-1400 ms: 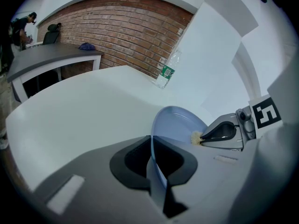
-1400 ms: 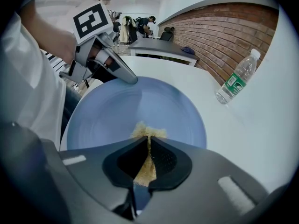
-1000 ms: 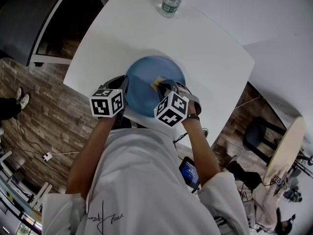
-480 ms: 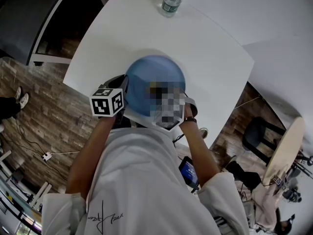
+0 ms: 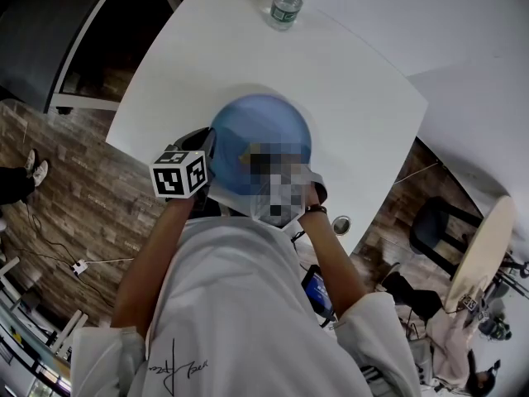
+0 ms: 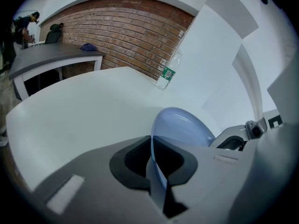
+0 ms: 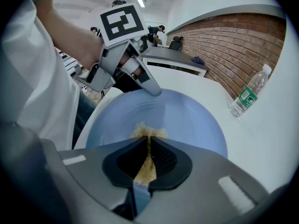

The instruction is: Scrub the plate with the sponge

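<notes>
A round blue plate [image 5: 263, 126] lies over the white table [image 5: 355, 81]. My left gripper [image 5: 210, 152] is shut on its near-left rim, and the rim runs between the jaws in the left gripper view [image 6: 154, 149]. The plate [image 6: 182, 127] stretches away from them. In the right gripper view my right gripper [image 7: 148, 143] is shut on a yellow sponge [image 7: 148, 131], which is pressed onto the plate's [image 7: 191, 118] inner surface. The left gripper [image 7: 150, 88] shows there clamped on the far rim. In the head view a mosaic patch hides most of the right gripper; a bit of sponge [image 5: 245, 150] shows.
A water bottle [image 5: 288, 2] stands at the table's far edge, also seen in the gripper views as a bottle [image 6: 167, 73] and a bottle [image 7: 247, 96]. The table's near edge runs just under the plate. A dark chair [image 5: 436, 222] stands on the floor to the right.
My right gripper has slid the sponge a little left and toward me across the plate. The left gripper and the plate have stayed where they were.
</notes>
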`<action>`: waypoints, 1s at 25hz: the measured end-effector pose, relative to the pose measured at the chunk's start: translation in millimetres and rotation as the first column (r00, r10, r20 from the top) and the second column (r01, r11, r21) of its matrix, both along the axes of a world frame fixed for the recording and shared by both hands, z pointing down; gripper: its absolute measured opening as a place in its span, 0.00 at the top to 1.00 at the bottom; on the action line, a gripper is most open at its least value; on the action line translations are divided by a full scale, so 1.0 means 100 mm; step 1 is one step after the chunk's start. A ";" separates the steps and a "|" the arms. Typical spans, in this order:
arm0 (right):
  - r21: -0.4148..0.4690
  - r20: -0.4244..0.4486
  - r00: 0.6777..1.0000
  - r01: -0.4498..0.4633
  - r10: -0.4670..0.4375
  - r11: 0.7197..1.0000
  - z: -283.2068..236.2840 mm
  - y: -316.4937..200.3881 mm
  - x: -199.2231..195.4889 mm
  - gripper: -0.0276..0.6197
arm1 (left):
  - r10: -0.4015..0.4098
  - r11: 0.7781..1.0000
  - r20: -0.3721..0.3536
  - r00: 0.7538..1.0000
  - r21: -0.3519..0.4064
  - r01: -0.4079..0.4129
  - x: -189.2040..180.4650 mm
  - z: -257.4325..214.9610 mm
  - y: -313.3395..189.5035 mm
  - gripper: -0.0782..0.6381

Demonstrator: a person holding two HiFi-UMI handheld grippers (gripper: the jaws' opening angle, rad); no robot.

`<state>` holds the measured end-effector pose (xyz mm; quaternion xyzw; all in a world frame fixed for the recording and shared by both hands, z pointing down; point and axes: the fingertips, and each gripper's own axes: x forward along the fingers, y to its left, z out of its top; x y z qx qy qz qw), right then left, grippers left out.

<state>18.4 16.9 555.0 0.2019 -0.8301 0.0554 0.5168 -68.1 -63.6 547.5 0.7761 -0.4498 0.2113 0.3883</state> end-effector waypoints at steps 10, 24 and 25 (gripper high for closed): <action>-0.043 0.074 0.997 -0.019 0.022 0.999 -0.05 0.09 -0.05 0.92 | 0.000 1.000 0.019 1.000 0.011 0.000 -0.05 -0.05 0.02 0.81; -0.061 0.202 0.971 -0.120 0.130 0.991 -0.29 0.06 0.03 0.92 | 0.048 0.989 -0.012 0.999 0.143 -0.046 -0.05 -0.63 0.18 0.79; -0.063 0.220 0.965 -0.133 0.143 0.989 -0.33 0.06 0.05 0.92 | 0.056 0.987 -0.015 0.998 0.149 -0.053 -0.04 -0.66 0.21 0.79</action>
